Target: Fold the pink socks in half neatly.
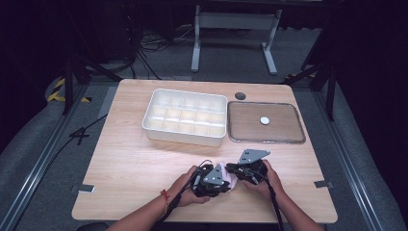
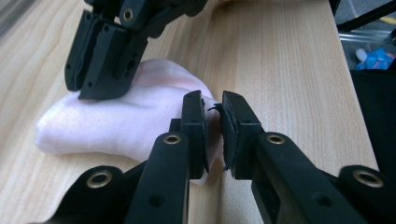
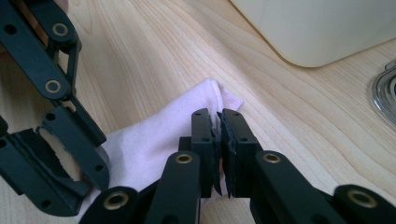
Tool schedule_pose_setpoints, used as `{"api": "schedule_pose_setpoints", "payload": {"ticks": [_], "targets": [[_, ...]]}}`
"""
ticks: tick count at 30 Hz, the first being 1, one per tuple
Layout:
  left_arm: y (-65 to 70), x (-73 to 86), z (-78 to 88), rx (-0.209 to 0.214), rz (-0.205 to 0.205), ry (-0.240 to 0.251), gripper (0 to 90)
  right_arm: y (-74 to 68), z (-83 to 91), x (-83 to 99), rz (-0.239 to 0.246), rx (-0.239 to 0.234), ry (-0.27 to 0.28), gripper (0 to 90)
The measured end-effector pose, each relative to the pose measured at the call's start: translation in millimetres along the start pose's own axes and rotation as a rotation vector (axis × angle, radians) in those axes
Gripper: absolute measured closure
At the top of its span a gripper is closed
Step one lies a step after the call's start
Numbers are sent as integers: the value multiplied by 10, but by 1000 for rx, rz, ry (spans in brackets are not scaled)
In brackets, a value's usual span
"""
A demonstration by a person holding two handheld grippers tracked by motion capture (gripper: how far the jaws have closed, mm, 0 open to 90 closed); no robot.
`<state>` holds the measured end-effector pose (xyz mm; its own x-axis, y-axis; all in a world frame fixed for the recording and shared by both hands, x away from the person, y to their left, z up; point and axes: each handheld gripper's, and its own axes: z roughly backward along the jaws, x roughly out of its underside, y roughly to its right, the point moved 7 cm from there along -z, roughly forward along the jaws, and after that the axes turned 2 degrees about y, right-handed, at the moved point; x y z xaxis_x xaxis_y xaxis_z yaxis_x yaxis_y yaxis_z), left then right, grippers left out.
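Dark room, wooden table (image 1: 144, 163) with a white divided box (image 1: 185, 116) at the far middle and a clear tray (image 1: 284, 131) just right of it, a small white disc (image 1: 264, 120) lying in the tray. Near the front edge both hands meet over a pale pink cloth (image 1: 230, 180) lying flat on the wood. Left gripper (image 2: 213, 122) — jaws nearly together, clamped on the cloth's edge, a thin fold caught between the pads. Right gripper (image 3: 218, 135) likewise pinched shut on the cloth's hem, pink fabric showing between the jaws. In the left gripper view the right gripper's jaws press down on the cloth's far side. The two grippers sit just beside each other in the high view, cloth bunched between them. Box and tray well apart from the cloth.
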<state>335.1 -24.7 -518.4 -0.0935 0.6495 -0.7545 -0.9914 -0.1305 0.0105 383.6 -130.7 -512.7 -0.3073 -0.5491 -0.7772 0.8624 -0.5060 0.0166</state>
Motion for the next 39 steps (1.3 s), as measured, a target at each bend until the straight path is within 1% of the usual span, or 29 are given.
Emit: {"api": "schedule_pose_setpoints", "payload": {"ticks": [2,4,5,6,9,11,13,14,15,16,17,18,19,20,22,24,25,28,29,30,31,32,33,35,36,39], "targets": [[-20,4,2,-3,-8,0,807,5,6,0,12,8,-6,843],[-33,9,-4,-6,5,7,808,15,15,-2,17,22,-11,842],[-46,14,0,-12,2,5,808,22,18,-2,21,23,-13,840],[-43,12,-6,-9,9,11,807,33,24,-2,21,29,-12,838],[-55,17,-5,-4,7,9,807,51,51,-7,18,39,-11,823],[-54,17,-10,-2,12,14,807,75,67,-20,14,58,-6,827],[-50,16,-14,-2,16,17,807,84,106,-48,9,80,2,855],[-47,17,-15,-1,19,17,807,83,119,-58,14,92,2,869],[-49,19,-16,1,19,17,807,85,139,-75,32,113,2,886],[-47,19,-17,1,20,19,807,75,166,-100,43,120,11,891],[-48,19,-19,2,22,20,807,60,182,-116,42,111,21,892],[-46,19,-20,4,28,22,808,13,205,-146,53,88,41,893],[-55,19,-16,1,19,18,808,-20,214,-163,67,77,53,894],[-55,20,-16,1,19,17,808,-78,223,-181,85,54,65,894],[-58,21,-14,1,14,15,808,-158,215,-188,105,15,70,894],[-56,21,-16,-4,12,15,809,-226,179,-184,121,-12,65,893],[-58,21,-14,-5,1,8,809,-242,156,-177,120,-23,59,892],[-55,21,-14,-7,2,6,809,-232,67,-116,122,-24,26,892],[-47,22,-17,-2,14,8,810,-230,46,-97,115,-30,22,893],[-44,25,-19,-3,22,11,810,-221,17,-61,108,-25,3,893],[-44,20,-25,0,23,20,811,-213,5,-45,105,-25,-1,894],[-47,22,-22,0,20,14,811,-202,1,-43,95,-25,1,895],[-47,22,-22,0,20,14,811,-202,1,-43,95,-25,1,895],[-46,21,-23,-1,24,16,812,-139,8,-33,95,12,-12,898],[-50,22,-22,-2,20,14,812,-107,12,-25,82,19,-12,898],[-50,21,-24,-5,24,16,812,-33,26,-6,46,19,-3,899]]}}
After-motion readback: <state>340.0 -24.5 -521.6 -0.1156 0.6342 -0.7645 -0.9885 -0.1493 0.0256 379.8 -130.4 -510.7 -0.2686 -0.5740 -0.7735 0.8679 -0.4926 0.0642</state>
